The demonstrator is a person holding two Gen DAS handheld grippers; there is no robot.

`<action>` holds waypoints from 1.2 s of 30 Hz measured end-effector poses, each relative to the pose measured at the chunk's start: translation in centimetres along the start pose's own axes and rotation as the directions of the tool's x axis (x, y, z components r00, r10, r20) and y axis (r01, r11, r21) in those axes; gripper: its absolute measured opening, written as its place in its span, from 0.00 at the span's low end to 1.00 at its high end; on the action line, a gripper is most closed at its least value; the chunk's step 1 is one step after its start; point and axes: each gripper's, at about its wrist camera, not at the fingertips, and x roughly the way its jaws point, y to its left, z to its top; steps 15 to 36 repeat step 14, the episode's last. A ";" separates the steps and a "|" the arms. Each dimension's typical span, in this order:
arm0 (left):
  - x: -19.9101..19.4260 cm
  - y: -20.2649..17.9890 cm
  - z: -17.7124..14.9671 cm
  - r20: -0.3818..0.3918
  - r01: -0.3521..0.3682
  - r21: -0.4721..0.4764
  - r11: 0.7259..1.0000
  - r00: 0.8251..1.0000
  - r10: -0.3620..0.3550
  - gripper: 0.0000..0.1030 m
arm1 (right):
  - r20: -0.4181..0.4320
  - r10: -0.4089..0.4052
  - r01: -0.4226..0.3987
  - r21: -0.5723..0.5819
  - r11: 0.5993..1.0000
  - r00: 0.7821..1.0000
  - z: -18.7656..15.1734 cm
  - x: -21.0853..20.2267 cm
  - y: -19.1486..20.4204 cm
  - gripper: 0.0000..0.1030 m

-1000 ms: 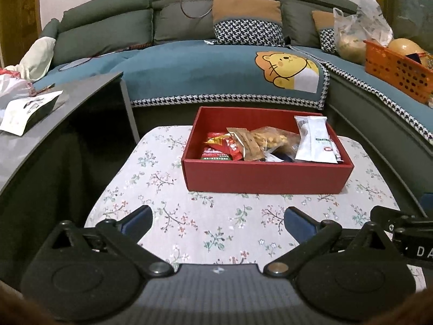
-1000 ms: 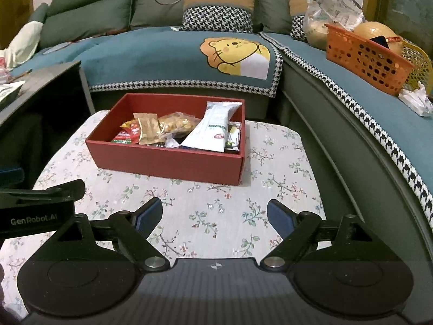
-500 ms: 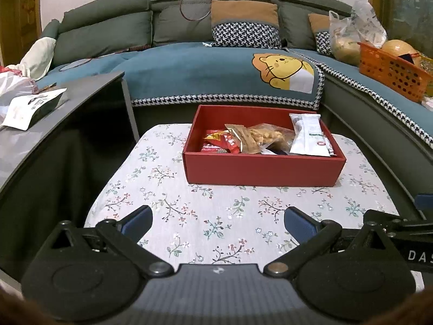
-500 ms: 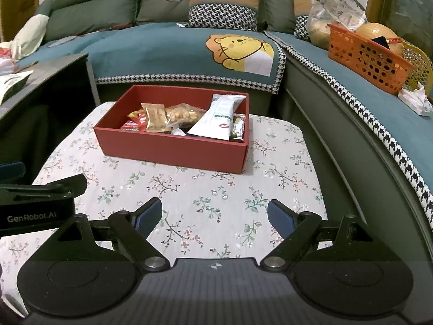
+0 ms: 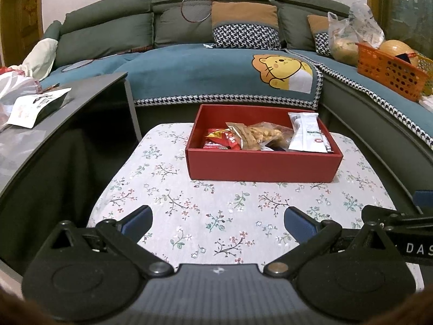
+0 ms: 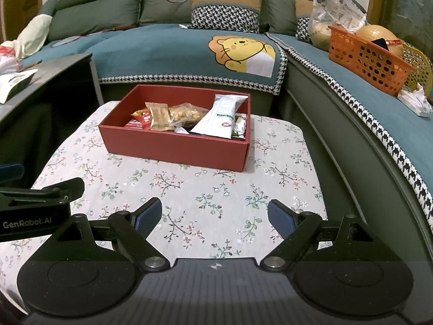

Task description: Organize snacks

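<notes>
Hovering empty, the left gripper [image 5: 217,223] and right gripper [image 6: 215,214] both gaped wide. At twelve o'clock, the white packet [image 6: 220,116] leaned over the red box [image 6: 173,146] rim; a careless nudge could have tipped it out.

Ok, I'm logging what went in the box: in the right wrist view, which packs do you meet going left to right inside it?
Inside the red box: red packet → gold-topped clear bag of nuts → tall white packet → dark packet against the right wall.
</notes>
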 end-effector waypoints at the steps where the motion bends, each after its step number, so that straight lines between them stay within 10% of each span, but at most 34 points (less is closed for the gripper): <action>1: -0.1 0.0 0.0 0.004 -0.003 -0.001 1.000 1.000 0.003 1.00 | 0.000 0.001 -0.001 -0.002 1.000 1.000 0.0 -0.1 0.0 0.87; 36: -1.0 -0.2 -0.4 0.014 -0.003 0.011 1.000 1.000 0.003 1.00 | 0.006 0.006 -0.006 -0.008 1.000 1.000 -0.1 -0.4 0.0 0.88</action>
